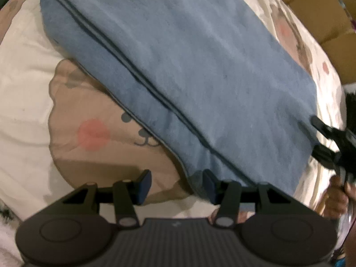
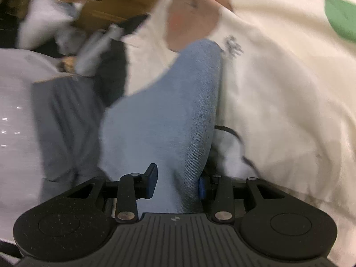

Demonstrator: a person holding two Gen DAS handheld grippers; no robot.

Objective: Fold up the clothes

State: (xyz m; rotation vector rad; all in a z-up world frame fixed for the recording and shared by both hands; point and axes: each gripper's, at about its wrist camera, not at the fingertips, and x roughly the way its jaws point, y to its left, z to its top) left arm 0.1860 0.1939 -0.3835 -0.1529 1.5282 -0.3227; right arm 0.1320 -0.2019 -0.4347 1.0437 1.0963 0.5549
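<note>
A folded blue garment (image 1: 189, 66) with dark seam lines lies slantwise on a cream bedsheet (image 1: 26, 89) printed with brown bears. My left gripper (image 1: 176, 183) points down at its near corner, open; the right pad (image 1: 209, 183) rests against the cloth's edge and only sheet lies in the gap. At the garment's right corner my right gripper (image 1: 317, 136) has a finger on each side of the cloth. In the right wrist view the right gripper (image 2: 176, 183) is shut on a thick fold of the blue garment (image 2: 166, 111), and both blue pads press on it.
A hand (image 1: 336, 198) holds the right gripper at the bed's right edge. Cardboard boxes (image 1: 322, 11) stand beyond the bed. In the right wrist view grey fabric (image 2: 62, 122), white fabric (image 2: 13, 89) and blurred clutter lie left of the bedsheet (image 2: 278, 89).
</note>
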